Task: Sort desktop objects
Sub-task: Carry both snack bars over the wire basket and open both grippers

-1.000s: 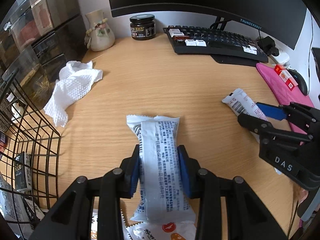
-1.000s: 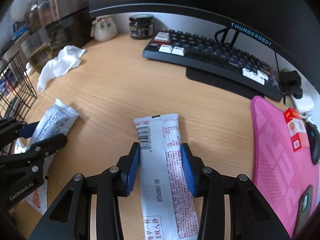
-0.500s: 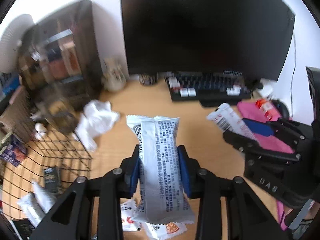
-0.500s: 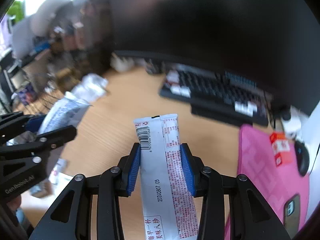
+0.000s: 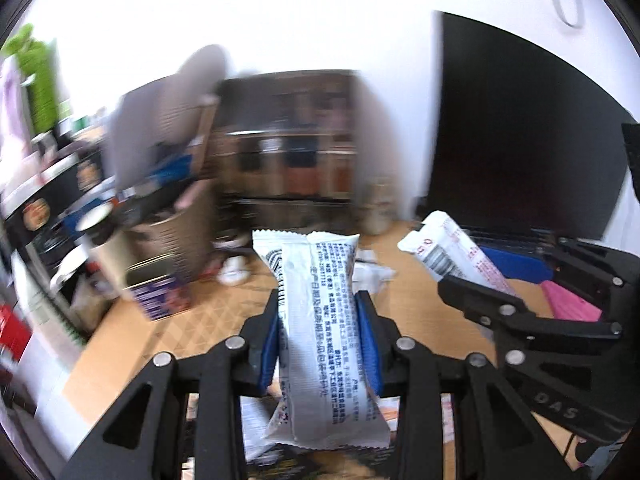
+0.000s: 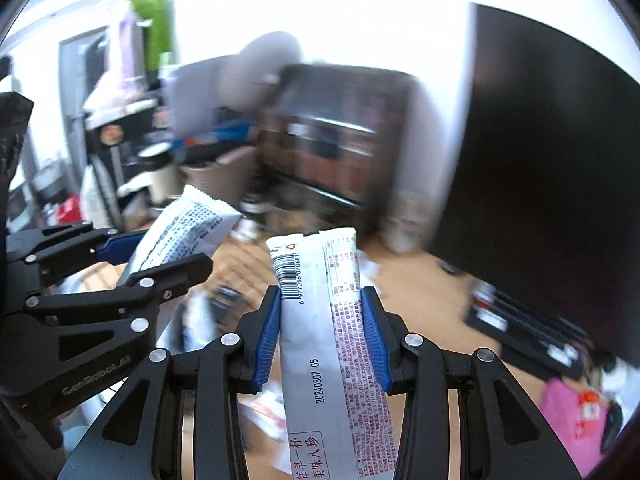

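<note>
Left gripper (image 5: 318,332) clamped white snack packet (image 5: 320,328) between blue pads (image 5: 366,344), above wooden desk (image 5: 192,320); packet print small, unreadable. Right gripper (image 6: 322,332) clamped long sachet (image 6: 324,340), upright, well above desk. Sachet showed barcode, date "20240807 05", Chinese characters. Gripper bodies read "GenRobot.AI" and "DAS". Black monitor (image 6: 540,168) stood at right; background blurred.

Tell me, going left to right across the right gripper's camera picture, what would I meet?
Left gripper holding a white snack packet → right gripper holding a long sachet → keyboard → pink mat.
</note>
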`<state>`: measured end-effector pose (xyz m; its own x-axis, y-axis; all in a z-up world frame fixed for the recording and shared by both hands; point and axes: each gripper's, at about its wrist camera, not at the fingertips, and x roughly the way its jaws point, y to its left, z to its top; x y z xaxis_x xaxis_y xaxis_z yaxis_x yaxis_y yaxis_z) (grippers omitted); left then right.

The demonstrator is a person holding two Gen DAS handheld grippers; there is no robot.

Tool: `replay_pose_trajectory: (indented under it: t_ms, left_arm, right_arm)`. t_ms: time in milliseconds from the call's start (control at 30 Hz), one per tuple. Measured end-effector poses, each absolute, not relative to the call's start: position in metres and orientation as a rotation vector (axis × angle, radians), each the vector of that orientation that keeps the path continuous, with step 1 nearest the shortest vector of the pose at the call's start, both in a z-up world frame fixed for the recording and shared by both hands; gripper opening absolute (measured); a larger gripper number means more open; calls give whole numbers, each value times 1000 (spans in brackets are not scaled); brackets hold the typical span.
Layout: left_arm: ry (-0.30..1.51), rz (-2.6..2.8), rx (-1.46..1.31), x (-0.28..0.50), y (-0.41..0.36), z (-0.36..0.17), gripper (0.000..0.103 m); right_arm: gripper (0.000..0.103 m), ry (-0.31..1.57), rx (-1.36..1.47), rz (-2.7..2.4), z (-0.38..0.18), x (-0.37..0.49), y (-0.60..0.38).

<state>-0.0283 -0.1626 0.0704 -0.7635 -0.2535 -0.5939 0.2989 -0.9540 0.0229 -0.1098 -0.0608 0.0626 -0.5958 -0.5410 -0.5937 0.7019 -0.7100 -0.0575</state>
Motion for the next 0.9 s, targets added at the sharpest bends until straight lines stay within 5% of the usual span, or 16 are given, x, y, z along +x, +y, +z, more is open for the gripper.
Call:
replay_pose_trajectory:
  t_ms: [367, 900]
  left_arm:
    - [235, -2520, 874, 14, -248, 42, 38]
    - [252, -2489, 919, 22, -255, 26, 39]
  right_arm:
    - [40, 339, 676, -2088, 53, -77, -159]
    - [40, 377, 708, -2033, 31, -78, -179]
